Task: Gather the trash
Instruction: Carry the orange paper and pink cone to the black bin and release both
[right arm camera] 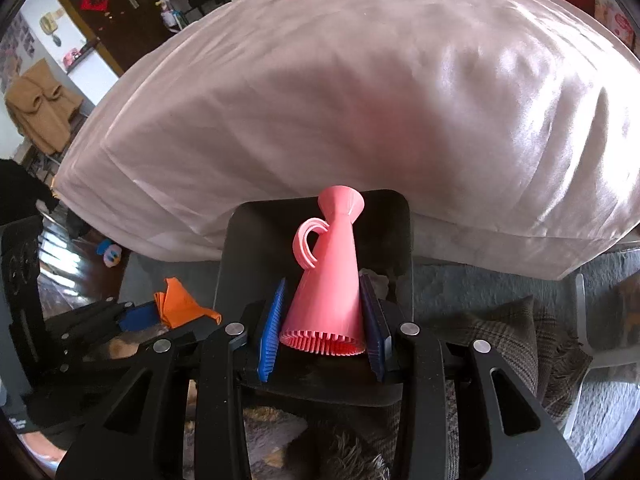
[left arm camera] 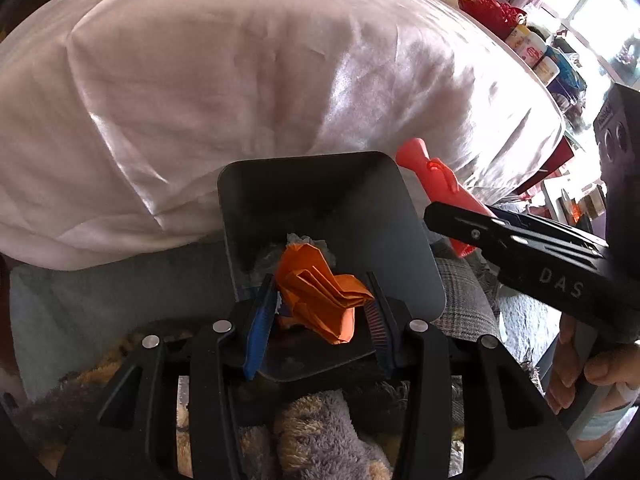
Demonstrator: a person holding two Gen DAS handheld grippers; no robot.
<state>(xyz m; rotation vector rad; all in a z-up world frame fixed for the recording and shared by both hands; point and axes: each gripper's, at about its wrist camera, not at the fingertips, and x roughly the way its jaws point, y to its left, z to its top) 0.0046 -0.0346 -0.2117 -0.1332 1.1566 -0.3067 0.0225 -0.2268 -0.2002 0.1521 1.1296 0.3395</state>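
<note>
Left tongs (left arm camera: pixel 320 304): clamped on the folded orange paper (left arm camera: pixel 320 296), blue pads pressing it from both sides; the paper hung over the near end of the dark bin (left arm camera: pixel 380 216).
Right tongs (right arm camera: pixel 322 320): clamped on the pink cone-shaped piece (right arm camera: pixel 328 276), wide ribbed base toward the camera, narrow flared end pointing away and up, a curled loop on its left side.
Bin: dark, square with rounded corners, open top; crumpled grey trash (left arm camera: pixel 304 240) lay inside, just beyond the orange paper. Both tongs were held over its opening, the right ones reaching in from the right in the left wrist view.
Bin edges: the far rim sat just beside the draped edge of the white sheet (left arm camera: pixel 240 100); the near rim lay under the tongs.
Open room: a strip of grey carpet (right arm camera: pixel 500 280) ran between the sheet's hanging edge and the bin; a plaid cloth (right arm camera: pixel 512 336) lay to the right, fuzzy fabric (left arm camera: pixel 320 432) below the tongs.
Farther out: red ornaments (left arm camera: pixel 492 8) on the sheet's far edge.
</note>
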